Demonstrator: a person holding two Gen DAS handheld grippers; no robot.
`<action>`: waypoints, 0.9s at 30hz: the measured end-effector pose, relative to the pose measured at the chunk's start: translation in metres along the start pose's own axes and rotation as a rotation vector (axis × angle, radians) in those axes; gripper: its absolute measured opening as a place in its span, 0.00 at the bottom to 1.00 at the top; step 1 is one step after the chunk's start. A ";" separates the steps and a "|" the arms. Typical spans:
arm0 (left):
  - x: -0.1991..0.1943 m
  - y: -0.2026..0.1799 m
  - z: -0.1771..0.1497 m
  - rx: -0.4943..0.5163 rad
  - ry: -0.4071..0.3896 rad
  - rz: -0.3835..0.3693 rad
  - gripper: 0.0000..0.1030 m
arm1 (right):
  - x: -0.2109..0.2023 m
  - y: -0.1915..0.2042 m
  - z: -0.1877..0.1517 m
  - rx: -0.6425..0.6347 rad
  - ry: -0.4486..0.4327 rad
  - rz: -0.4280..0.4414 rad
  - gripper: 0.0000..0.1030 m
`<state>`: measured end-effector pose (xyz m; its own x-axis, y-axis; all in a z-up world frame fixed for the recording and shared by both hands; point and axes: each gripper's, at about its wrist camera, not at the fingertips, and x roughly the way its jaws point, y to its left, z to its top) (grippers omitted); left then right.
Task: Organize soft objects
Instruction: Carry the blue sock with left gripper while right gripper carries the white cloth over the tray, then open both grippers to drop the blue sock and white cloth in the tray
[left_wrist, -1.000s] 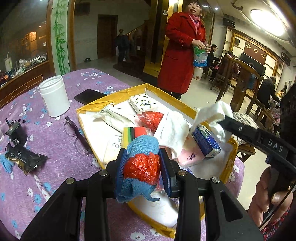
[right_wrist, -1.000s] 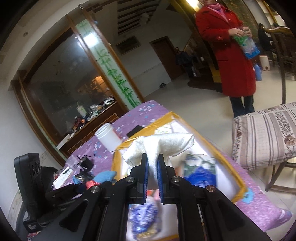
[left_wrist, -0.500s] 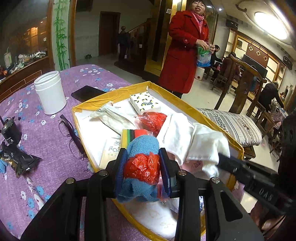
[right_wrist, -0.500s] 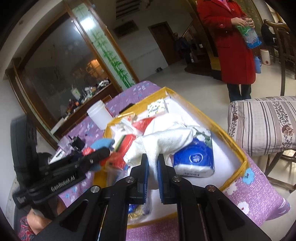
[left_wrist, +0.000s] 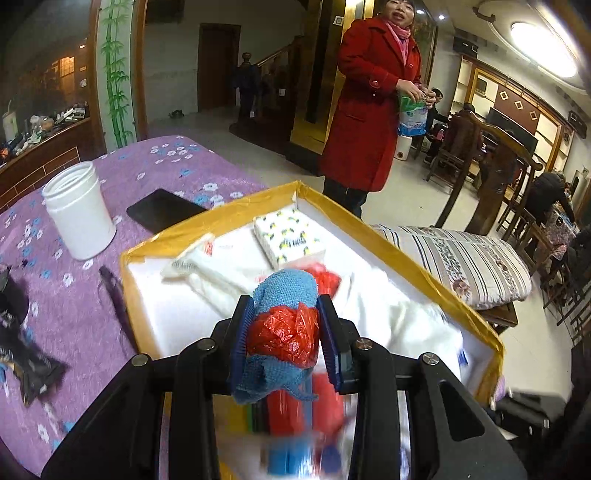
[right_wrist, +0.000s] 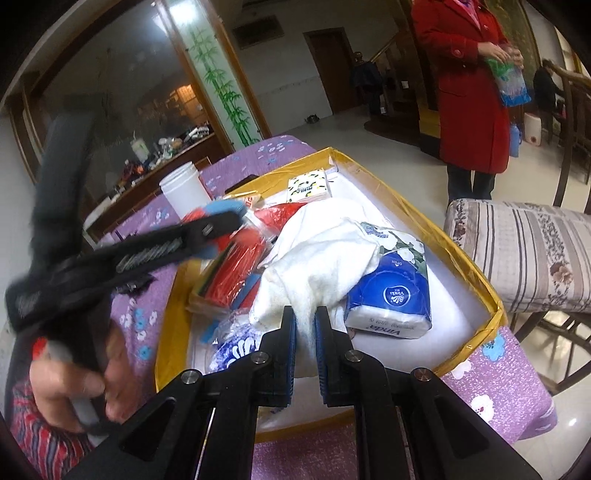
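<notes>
Left gripper (left_wrist: 284, 334) clamped on a bundle: blue towel (left_wrist: 286, 291) wrapped round a crumpled red plastic bag (left_wrist: 282, 338), held above the near part of the yellow-rimmed box (left_wrist: 402, 251); right gripper (right_wrist: 304, 326) pinched nearly closed on a fold of the white cloth (right_wrist: 321, 254), the rest draped in the box over the blue tissue pack (right_wrist: 391, 295); patterned tissue pack (left_wrist: 288, 238) lies flat at the far end; white jar (left_wrist: 77, 210) and black phone (left_wrist: 162, 210) sit on the purple tablecloth (left_wrist: 74, 306), left of the box. Risks, as judged: red bag could slide out of the towel wrap if the grip loosens; thin pinch on the cloth may slip; dragging the cloth could tip the blue pack; the two grippers are close and could knock together.
</notes>
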<state>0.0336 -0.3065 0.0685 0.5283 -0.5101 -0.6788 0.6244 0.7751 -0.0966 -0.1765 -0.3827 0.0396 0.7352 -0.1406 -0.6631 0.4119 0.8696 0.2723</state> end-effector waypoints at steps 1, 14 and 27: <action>0.003 0.000 0.003 -0.001 0.000 0.001 0.31 | 0.000 0.002 0.000 -0.016 0.005 -0.008 0.11; 0.047 0.008 0.023 -0.066 0.097 -0.027 0.31 | 0.012 0.012 -0.003 -0.116 0.047 -0.067 0.13; 0.039 0.000 0.023 -0.026 0.089 -0.012 0.68 | -0.008 0.021 -0.008 -0.174 -0.009 -0.065 0.39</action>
<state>0.0670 -0.3349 0.0585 0.4668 -0.4854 -0.7392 0.6148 0.7790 -0.1232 -0.1779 -0.3594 0.0458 0.7155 -0.2026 -0.6686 0.3596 0.9273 0.1038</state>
